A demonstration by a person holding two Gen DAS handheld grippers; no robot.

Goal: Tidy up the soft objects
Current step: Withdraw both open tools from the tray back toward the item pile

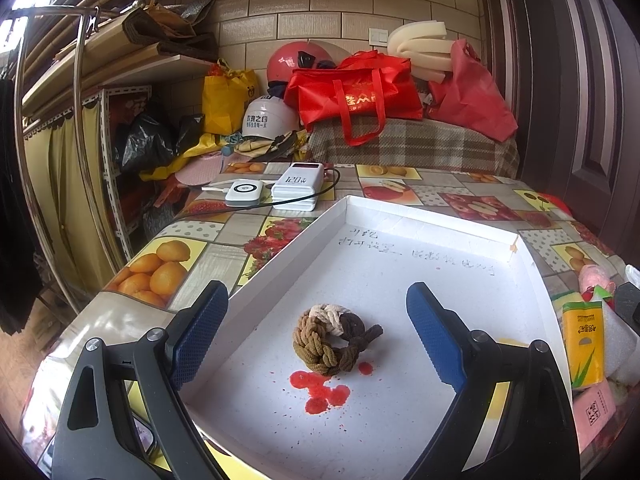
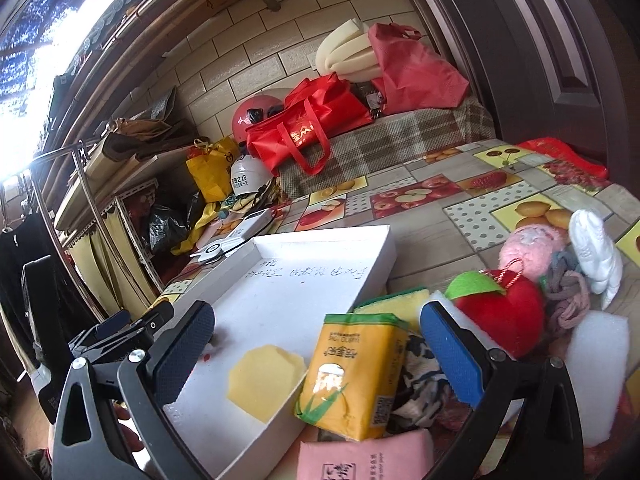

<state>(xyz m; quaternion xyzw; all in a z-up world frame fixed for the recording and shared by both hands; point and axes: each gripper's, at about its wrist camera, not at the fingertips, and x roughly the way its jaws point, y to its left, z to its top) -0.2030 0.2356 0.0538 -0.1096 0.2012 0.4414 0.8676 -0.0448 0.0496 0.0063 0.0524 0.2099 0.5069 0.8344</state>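
Here, a sorting job is partly done on a fruit-print counter (image 1: pixel 188 236). At the left, the left gripper (image 1: pixel 318 336) hangs low over a shallow white tray (image 1: pixel 400 216), its jaws spread wide and empty, framing a braided hair tie (image 1: pixel 330 340) of cream, tan and brown that lies flat on the tray floor just above a red stain (image 1: pixel 320 390) at 6 o'clock. The tie seems already delivered. A yellow sponge piece (image 2: pixel 264 380) lies in the tray's near corner, seen from the right wrist.

Further right, the right gripper (image 2: pixel 316 354) also has its jaws apart, holding nothing; between them stands a yellow tissue pack (image 2: pixel 352 376), leaning on the tray's outer wall, likely the next pick. Beyond it at 2 o'clock the unsorted pile waits outside the tray: a green-backed sponge (image 2: pixel 390 300), a red plush apple (image 2: pixel 504 308), a pink knitted ball (image 2: pixel 528 252), a white foam block (image 2: pixel 596 368). A pink tissue pack (image 2: pixel 364 460) lies at 6 o'clock.
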